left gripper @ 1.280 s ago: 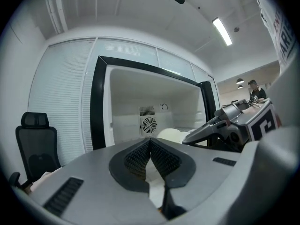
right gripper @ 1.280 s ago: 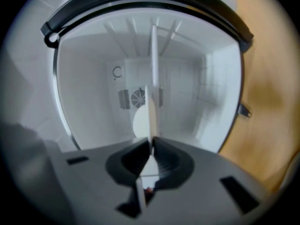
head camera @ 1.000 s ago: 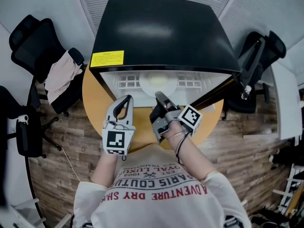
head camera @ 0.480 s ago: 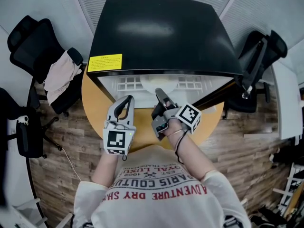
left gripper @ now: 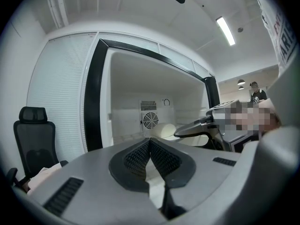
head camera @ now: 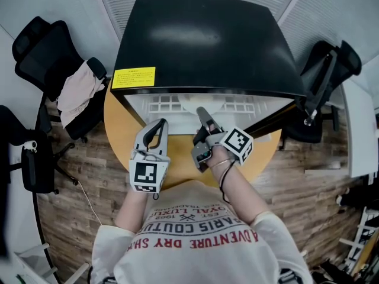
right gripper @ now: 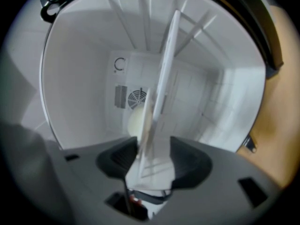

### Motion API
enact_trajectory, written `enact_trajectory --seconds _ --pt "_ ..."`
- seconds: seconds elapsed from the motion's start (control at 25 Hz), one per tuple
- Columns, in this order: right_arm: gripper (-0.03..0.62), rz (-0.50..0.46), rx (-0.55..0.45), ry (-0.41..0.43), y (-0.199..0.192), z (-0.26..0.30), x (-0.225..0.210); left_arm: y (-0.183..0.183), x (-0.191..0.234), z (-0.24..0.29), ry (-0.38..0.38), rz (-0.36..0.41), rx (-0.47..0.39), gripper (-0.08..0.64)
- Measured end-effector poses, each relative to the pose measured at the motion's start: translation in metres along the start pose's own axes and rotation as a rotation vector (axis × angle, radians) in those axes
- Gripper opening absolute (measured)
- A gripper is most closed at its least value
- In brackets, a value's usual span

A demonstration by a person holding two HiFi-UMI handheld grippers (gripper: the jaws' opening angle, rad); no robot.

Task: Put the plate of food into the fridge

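Two grippers sit just outside the mouth of the black, box-shaped mini fridge (head camera: 201, 40), which stands on a round wooden table (head camera: 118, 129) with its dark door (head camera: 273, 118) swung open on the fridge's right side.

The white plate of pale food (right gripper: 134, 121) is inside the fridge, resting on the white wire shelf (right gripper: 167, 64), about midway between the side walls and in front of the fan on the back wall.

The right gripper (right gripper: 152, 146) reaches into the fridge opening. Its jaws have just been opening and now stand wide apart. The front of the shelf, seen edge-on because the wrist is rolled, runs between them, and neither pad presses on it. I judge this spread to be a release: the shelf now carries the plate's weight, so no grip is needed. I cannot tell whether the plate's rim also lies between the pads.

The left gripper (left gripper: 150, 142) is in front of the fridge's left half, outside the opening. Its ribbed pads are closed together on nothing, and it seems to be kept clear so the other hand has room.

Placing looks essentially done; backing out and closing the door appear to remain.
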State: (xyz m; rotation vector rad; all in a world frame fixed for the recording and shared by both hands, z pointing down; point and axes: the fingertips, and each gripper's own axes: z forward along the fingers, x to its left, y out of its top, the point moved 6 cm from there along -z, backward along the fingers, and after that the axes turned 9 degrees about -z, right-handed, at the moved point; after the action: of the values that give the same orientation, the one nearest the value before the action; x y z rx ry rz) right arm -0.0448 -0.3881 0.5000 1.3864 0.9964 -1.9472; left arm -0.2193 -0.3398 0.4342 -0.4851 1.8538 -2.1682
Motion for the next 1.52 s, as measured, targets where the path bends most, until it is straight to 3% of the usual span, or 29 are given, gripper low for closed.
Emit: enact_trajectory --seconds 0.28,0.56,0.68,0.88,1.04,1.32,1.52 --pt "0.219 -0.003 -0.018 -0.015 0.001 -0.007 0.003 0.002 -0.002 -0.004 -0.003 -0.005 -0.004 0.034" --pt "0.215 -0.072 -0.029 0.051 -0.012 -0.029 0.017 0.004 -0.007 -0.018 -0.013 -0.008 -0.012 0.034" --pt "0.062 -0.069 -0.028 0.032 -0.021 -0.041 0.013 0.003 -0.009 -0.026 -0.019 -0.009 -0.012 0.033" --pt "0.029 -0.115 -0.011 0.031 -0.031 -0.055 0.015 0.0 -0.014 -0.04 -0.025 -0.012 -0.009 0.034" --pt "0.028 -0.317 -0.021 0.063 -0.034 -0.063 0.028 0.001 -0.016 -0.047 -0.03 -0.013 -0.013 0.034" --pt "0.028 -0.902 -0.093 0.065 -0.034 -0.083 0.046 -0.002 -0.024 -0.055 -0.048 -0.006 -0.006 0.034" --pt "0.028 -1.175 -0.156 0.055 -0.037 -0.096 0.062 0.001 -0.029 -0.056 -0.06 -0.001 -0.016 0.034"
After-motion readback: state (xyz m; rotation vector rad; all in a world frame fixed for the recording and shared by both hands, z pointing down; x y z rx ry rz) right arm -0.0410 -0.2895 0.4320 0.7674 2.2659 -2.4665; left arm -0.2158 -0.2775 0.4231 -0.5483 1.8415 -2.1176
